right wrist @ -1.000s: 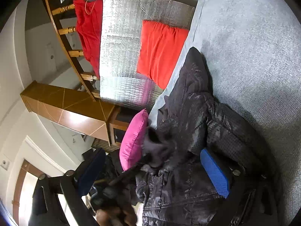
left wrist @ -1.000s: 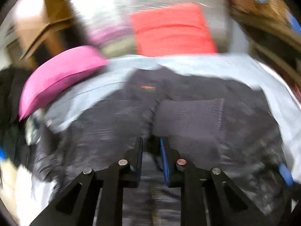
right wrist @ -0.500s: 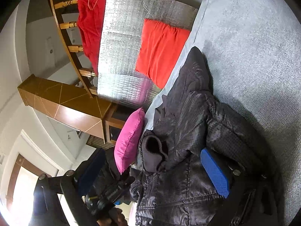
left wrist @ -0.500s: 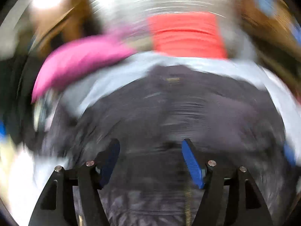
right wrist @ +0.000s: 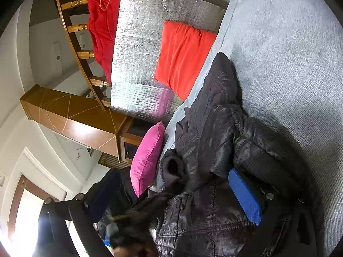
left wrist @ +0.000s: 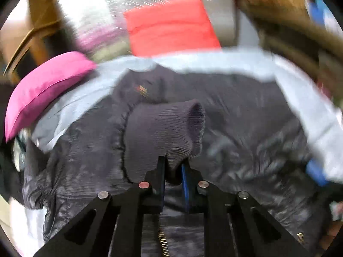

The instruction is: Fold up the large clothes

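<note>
Black jacket [left wrist: 246,128], two cushions.

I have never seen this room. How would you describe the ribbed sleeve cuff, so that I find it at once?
Start at the pale grey bed cover, where a dark quilted puffer jacket lies spread out. Near its edge closest to the pink satin cushion sits the ribbed knit cuff, pinched by the left gripper. It alone is matte, ridged and tube-shaped; the jacket around it is shiny.

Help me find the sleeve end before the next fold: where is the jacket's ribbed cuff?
In the left wrist view the ribbed cuff lies mid-frame on the dark jacket, pinched in the left gripper, right of the pink pillow.
</note>
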A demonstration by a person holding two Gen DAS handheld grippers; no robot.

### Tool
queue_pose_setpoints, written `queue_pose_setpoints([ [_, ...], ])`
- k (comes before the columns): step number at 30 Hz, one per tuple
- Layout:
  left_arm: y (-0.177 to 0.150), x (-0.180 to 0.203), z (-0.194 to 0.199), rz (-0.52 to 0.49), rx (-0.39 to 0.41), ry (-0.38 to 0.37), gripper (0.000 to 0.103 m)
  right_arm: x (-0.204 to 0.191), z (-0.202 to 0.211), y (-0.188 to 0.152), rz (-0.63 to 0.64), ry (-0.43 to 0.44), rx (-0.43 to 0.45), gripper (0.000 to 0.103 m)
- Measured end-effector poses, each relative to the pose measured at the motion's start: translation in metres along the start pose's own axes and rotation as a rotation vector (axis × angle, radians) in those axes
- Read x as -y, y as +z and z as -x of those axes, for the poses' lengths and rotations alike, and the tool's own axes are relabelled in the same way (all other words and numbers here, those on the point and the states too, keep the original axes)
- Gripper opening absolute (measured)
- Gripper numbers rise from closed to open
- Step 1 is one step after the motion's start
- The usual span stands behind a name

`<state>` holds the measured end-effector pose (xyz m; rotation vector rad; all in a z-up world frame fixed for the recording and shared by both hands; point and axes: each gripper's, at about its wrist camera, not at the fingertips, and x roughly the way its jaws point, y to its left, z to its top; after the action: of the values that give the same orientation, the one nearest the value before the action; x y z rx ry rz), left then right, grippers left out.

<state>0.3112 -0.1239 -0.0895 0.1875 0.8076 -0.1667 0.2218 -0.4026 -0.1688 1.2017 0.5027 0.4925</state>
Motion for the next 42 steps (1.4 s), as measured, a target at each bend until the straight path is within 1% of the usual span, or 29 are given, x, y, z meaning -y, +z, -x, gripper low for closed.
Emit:
queue_pose_setpoints([
  [2, 0.002, -0.04, 0.013, 0.158, 0.042, -0.043, 0.014, -0.001, -0.001, 0.0, 0.007, -0.006, -0.002, 0.102],
  [3, 0.001, -0.06, 0.016, 0.229, 0.052, -0.044, 0.014, -0.001, -0.001, 0.0, 0.01, -0.009, -0.002, 0.102],
  [4, -0.001, -0.087, 0.017, 0.323, 0.062, -0.03, 0.014, -0.001, -0.001, -0.001, 0.014, -0.012, -0.003, 0.102],
  [6, -0.007, -0.126, 0.011, 0.449, 0.044, -0.014, 0.015, -0.002, -0.001, -0.001, 0.02, -0.013, -0.004, 0.102],
  [7, -0.009, -0.139, 0.007, 0.496, 0.035, -0.009, 0.016, -0.002, -0.001, -0.001, 0.023, -0.015, -0.005, 0.102],
  [8, -0.014, -0.156, 0.002, 0.558, 0.023, 0.002, 0.025, -0.002, -0.001, -0.001, 0.027, -0.016, -0.006, 0.102],
  [9, -0.018, -0.171, -0.003, 0.607, 0.013, 0.028, 0.042, -0.003, -0.001, -0.002, 0.029, -0.018, -0.006, 0.102],
  [10, -0.023, -0.182, -0.005, 0.643, 0.008, 0.054, 0.053, -0.004, -0.001, -0.002, 0.032, -0.02, -0.007, 0.102],
  [11, -0.03, -0.189, -0.004, 0.67, 0.009, 0.068, 0.07, -0.004, -0.001, -0.002, 0.034, -0.022, -0.007, 0.102],
  [12, -0.037, -0.2, -0.005, 0.701, 0.02, 0.078, 0.073, -0.004, -0.001, -0.003, 0.036, -0.024, -0.007, 0.102],
  [14, -0.048, -0.204, -0.005, 0.726, 0.012, 0.079, 0.073, -0.005, -0.002, -0.003, 0.041, -0.029, -0.009, 0.102],
  [17, -0.061, -0.207, -0.006, 0.752, 0.002, 0.049, 0.073, -0.007, -0.004, -0.004, 0.046, -0.034, -0.011, 0.102],
  [19, -0.063, -0.2, -0.007, 0.746, 0.001, -0.007, 0.073, -0.007, -0.004, -0.004, 0.047, -0.037, -0.013, 0.102],
  [20, -0.061, -0.195, -0.008, 0.742, -0.005, -0.034, 0.075, -0.008, -0.005, -0.004, 0.048, -0.038, -0.014, 0.102],
  [21, -0.056, -0.19, -0.015, 0.73, -0.014, -0.072, 0.078, -0.008, -0.005, -0.003, 0.048, -0.04, -0.015, 0.102],
  [23, -0.045, -0.183, -0.029, 0.712, -0.032, -0.12, 0.079, -0.009, -0.005, -0.003, 0.037, -0.044, -0.023, 0.102],
  [24, -0.045, -0.181, -0.029, 0.713, -0.043, -0.126, 0.08, -0.01, -0.004, -0.002, 0.029, -0.045, -0.028, 0.102],
  [27, -0.043, -0.182, -0.058, 0.74, -0.12, -0.078, 0.08, -0.016, -0.003, -0.004, -0.005, -0.07, -0.041, 0.103],
  [30, -0.046, -0.188, -0.067, 0.786, -0.109, -0.106, 0.08, -0.027, -0.017, -0.009, -0.018, -0.083, -0.099, 0.103],
  [31, -0.046, -0.189, -0.067, 0.796, -0.092, -0.119, 0.08, -0.031, -0.025, -0.011, -0.012, -0.1, -0.119, 0.103],
  [32, -0.046, -0.191, -0.068, 0.798, -0.085, -0.127, 0.071, -0.033, -0.033, -0.011, -0.005, -0.122, -0.127, 0.103],
  [33, -0.045, -0.193, -0.069, 0.802, -0.084, -0.146, 0.047, -0.033, -0.039, -0.01, -0.004, -0.143, -0.127, 0.103],
  [35, -0.045, -0.197, -0.073, 0.815, -0.125, -0.136, 0.019, -0.029, -0.052, -0.001, -0.031, -0.197, -0.107, 0.102],
  [36, -0.044, -0.2, -0.071, 0.816, -0.124, -0.142, 0.012, -0.025, -0.059, 0.005, -0.059, -0.234, -0.099, 0.1],
  [37, -0.043, -0.2, -0.07, 0.81, -0.119, -0.148, 0.012, -0.022, -0.065, 0.009, -0.068, -0.258, -0.096, 0.09],
  [38, -0.041, -0.2, -0.061, 0.79, -0.102, -0.14, 0.011, -0.021, -0.071, 0.013, -0.064, -0.289, -0.098, 0.076],
  [39, -0.039, -0.199, -0.052, 0.769, -0.081, -0.139, 0.011, -0.021, -0.077, 0.018, -0.056, -0.347, -0.111, 0.022],
  [40, -0.039, -0.197, -0.037, 0.74, -0.049, -0.15, 0.011, -0.022, -0.079, 0.022, -0.052, -0.409, -0.12, 0.007],
  [42, -0.044, -0.193, -0.007, 0.71, 0.026, -0.158, 0.011, -0.039, -0.072, 0.025, 0.007, -0.431, -0.096, 0.007],
])
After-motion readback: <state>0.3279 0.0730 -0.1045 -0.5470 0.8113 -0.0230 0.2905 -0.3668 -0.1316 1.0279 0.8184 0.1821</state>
